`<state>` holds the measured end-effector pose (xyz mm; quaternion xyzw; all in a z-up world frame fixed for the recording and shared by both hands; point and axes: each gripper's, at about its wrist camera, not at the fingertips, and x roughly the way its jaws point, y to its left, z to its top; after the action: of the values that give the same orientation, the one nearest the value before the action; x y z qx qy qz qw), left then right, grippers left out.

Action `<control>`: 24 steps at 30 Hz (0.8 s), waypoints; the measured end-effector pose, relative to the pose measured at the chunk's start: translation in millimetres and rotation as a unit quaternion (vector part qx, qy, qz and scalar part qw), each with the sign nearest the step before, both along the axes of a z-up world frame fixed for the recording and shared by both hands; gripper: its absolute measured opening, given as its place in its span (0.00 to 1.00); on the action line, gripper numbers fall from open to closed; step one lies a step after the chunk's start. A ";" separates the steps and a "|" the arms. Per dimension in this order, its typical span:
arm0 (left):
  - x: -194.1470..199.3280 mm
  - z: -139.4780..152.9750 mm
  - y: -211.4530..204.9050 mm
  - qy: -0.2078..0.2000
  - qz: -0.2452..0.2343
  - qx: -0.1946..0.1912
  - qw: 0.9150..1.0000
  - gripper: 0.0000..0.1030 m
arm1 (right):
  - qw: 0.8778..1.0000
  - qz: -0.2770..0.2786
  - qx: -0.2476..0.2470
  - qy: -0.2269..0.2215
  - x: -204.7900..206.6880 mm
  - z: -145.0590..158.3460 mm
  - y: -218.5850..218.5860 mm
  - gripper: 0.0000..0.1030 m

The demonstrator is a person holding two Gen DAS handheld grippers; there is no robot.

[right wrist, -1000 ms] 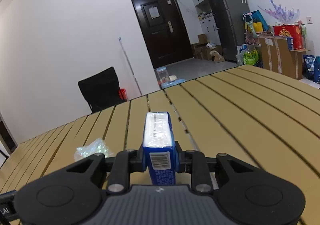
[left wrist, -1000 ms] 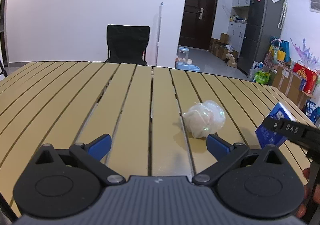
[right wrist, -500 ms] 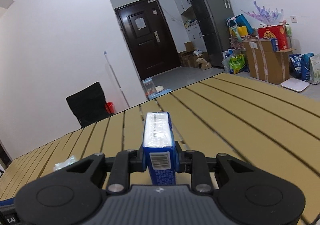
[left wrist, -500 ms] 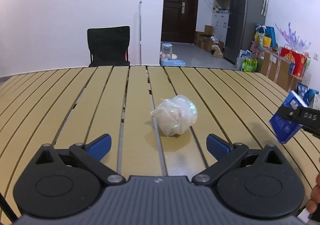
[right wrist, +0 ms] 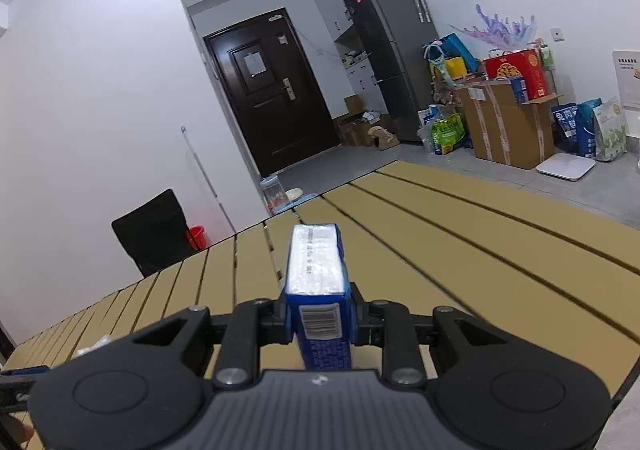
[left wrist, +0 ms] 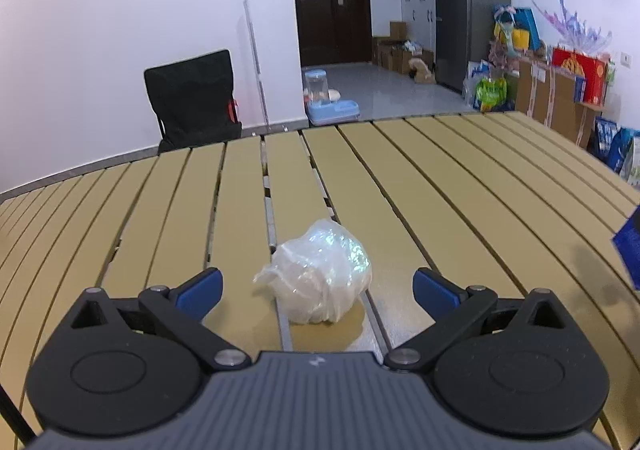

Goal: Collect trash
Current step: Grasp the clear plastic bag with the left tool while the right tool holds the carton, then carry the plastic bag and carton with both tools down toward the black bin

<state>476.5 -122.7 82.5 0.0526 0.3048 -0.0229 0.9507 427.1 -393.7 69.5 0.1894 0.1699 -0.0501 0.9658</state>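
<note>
**Carton clamped, bag between open jaws**

The right gripper (right wrist: pixel 320 324) clenches a blue carton (right wrist: pixel 320 290) above the slatted table (left wrist: pixel 460 185), angled slightly downward. The left gripper (left wrist: pixel 316 284) is spread wide, tilted down, its blue pads (left wrist: pixel 200 286) flanking a crumpled plastic bag (left wrist: pixel 320 282) without touching.

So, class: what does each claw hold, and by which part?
Right claw: the blue carton, clamped across its two side faces near one end. Left claw: nothing; it stands open around the plastic wad.
</note>
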 end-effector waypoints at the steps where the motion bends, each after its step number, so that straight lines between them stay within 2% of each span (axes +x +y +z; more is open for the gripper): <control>1: 3.7 -2.3 -1.5 0.004 0.002 0.006 1.000 1.00 | 1.000 -0.001 0.003 -0.002 -0.8 -0.9 -3.8 0.22; 10: 21.2 -15.3 -3.8 0.019 0.012 0.012 1.000 1.00 | 1.000 -0.009 0.013 0.001 -0.9 -7.8 -16.1 0.22; 13: 24.3 -18.1 -3.9 0.026 0.015 0.014 0.999 0.95 | 1.000 -0.008 0.013 0.000 -2.3 -8.6 -14.8 0.22; 16: 28.2 -20.1 -0.4 0.040 0.022 0.007 0.999 0.75 | 1.000 -0.006 0.014 0.000 -3.4 -8.0 -9.1 0.22; 18: 30.8 -21.3 4.4 0.050 0.022 -0.004 0.998 0.54 | 1.000 -0.003 0.014 -0.001 -3.5 -7.9 -9.6 0.22; 21: 29.1 -20.1 10.9 0.046 0.025 -0.008 0.999 0.44 | 1.000 0.000 0.014 -0.002 -2.9 -8.1 -10.9 0.22; 24: 23.5 -15.8 17.4 0.041 0.032 -0.016 0.999 0.43 | 1.000 0.006 0.014 -0.003 -4.0 -8.4 -12.1 0.22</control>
<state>500.1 -105.3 66.6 0.0268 0.3442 0.0003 0.9385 423.1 -405.8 61.2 0.2024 0.1684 -0.0412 0.9638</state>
